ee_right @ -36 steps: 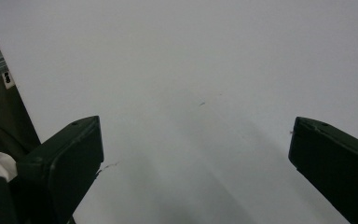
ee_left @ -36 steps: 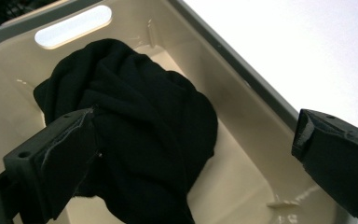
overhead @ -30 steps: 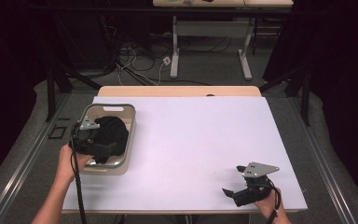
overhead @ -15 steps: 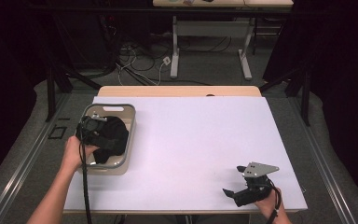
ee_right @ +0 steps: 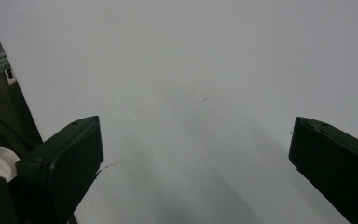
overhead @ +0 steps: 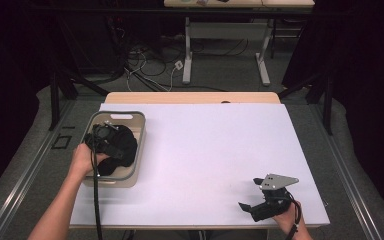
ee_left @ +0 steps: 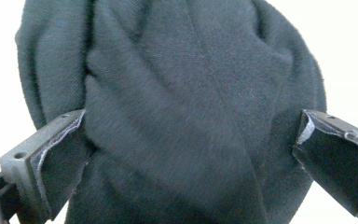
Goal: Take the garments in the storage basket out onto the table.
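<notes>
Down in the grey tub (overhead: 136,120) at the table's (overhead: 205,150) left, the left gripper (overhead: 102,137) has its jaws spread wide around the bunched dark cloth (ee_left: 191,107), seemingly touching its sides without yet squeezing, while the right gripper (overhead: 265,200) rests open on the near right corner.

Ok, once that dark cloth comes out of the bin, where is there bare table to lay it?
The white table top is bare between the beige plastic bin and the right gripper, back to the far edge. The bin is crowded by the black knit cloth and left gripper.
</notes>
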A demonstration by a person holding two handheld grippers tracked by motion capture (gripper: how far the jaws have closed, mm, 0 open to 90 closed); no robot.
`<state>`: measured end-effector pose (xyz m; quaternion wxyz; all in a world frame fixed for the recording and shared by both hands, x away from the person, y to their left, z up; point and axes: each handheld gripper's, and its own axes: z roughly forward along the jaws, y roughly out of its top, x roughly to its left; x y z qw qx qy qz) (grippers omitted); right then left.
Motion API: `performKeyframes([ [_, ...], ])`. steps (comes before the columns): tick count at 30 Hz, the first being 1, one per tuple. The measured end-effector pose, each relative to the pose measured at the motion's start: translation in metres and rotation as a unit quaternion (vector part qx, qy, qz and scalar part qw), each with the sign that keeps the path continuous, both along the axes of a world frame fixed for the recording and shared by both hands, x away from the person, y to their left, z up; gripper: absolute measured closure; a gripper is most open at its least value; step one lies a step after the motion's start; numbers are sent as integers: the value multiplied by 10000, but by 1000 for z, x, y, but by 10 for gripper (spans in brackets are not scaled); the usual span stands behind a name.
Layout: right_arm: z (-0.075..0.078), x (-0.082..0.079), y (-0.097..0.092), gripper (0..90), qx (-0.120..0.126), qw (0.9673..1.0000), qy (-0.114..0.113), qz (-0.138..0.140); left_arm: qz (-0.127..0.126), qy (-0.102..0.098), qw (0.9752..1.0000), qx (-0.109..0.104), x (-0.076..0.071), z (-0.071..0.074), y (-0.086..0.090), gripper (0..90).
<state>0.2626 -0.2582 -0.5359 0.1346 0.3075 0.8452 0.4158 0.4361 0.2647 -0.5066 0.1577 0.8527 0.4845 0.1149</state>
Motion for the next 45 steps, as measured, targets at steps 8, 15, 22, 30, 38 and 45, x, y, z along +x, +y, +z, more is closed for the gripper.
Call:
performKeyframes([
  [8, -1, 1, 0, 25, 19, 10000, 11, 17, -6, 264, 9994, 218, 7, -8, -2, 0],
  [15, 0, 1, 0, 25, -5, 10000, 25, 29, 47, 448, 9984, 348, 11, -13, -3, 3],
  [22, 0, 0, 0, 25, -12, 10000, 29, 19, 67, 456, 9974, 562, 12, -15, -4, 78],
  [30, 0, 0, 0, 25, -44, 10000, -3, 20, 94, 248, 9978, 601, 9, -11, -1, 290],
  [38, 1, 0, 0, 25, -85, 10000, 19, 21, 59, -65, 9977, 667, 6, -9, 0, 454],
  [45, 0, 0, 0, 25, -63, 10000, 10, -4, 136, -328, 9973, 648, 4, -5, 0, 485],
])
